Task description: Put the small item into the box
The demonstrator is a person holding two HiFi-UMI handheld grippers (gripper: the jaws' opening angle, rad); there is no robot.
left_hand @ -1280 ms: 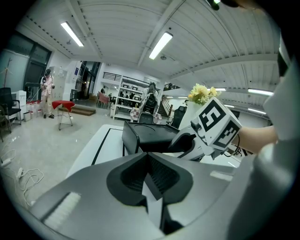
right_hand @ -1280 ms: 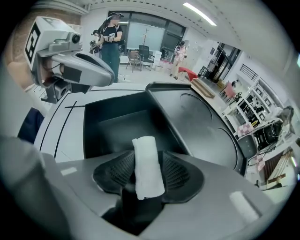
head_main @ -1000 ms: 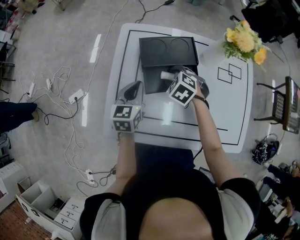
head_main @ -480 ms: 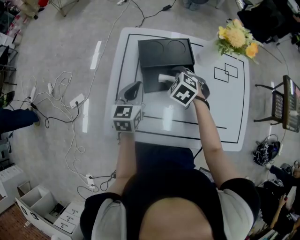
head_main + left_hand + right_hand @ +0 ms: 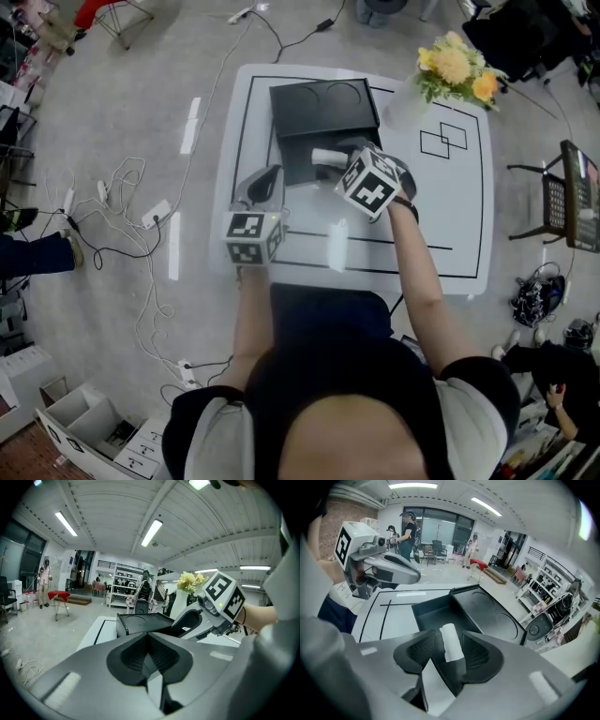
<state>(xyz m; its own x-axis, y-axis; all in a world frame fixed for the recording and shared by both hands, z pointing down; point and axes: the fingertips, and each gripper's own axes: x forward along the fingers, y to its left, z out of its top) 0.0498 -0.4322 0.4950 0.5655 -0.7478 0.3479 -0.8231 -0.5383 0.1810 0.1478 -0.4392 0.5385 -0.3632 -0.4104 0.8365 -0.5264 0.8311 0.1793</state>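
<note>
Presently the right gripper holds the small item, a short white roll, between its two ribbed pads. The jaws stand narrow, closed on the sides of the roll near its lower half, and the upper end sticks out past the fingertips. In the right gripper view the open cavity of the black box lies directly behind the roll, and the head view also shows the roll over the box, so it appears to hang above the opening and is not yet inside. The lid lies folded back flat beyond the cavity.

The left gripper has its jaws pressed together with nothing between them. It hovers over the white table, just beside the near left corner of the box.

The roll looks very light. Whether it is soft paper or a stiff plastic cannot be told, so a moderate squeeze is the safer judgement; a hard squeeze could flatten it if it is soft. The smooth round side could slip or turn in the pads, therefore a hold across the middle of its length seems best. Being round, it will probably roll when released, so a low release inside the walls would be wise.
</note>
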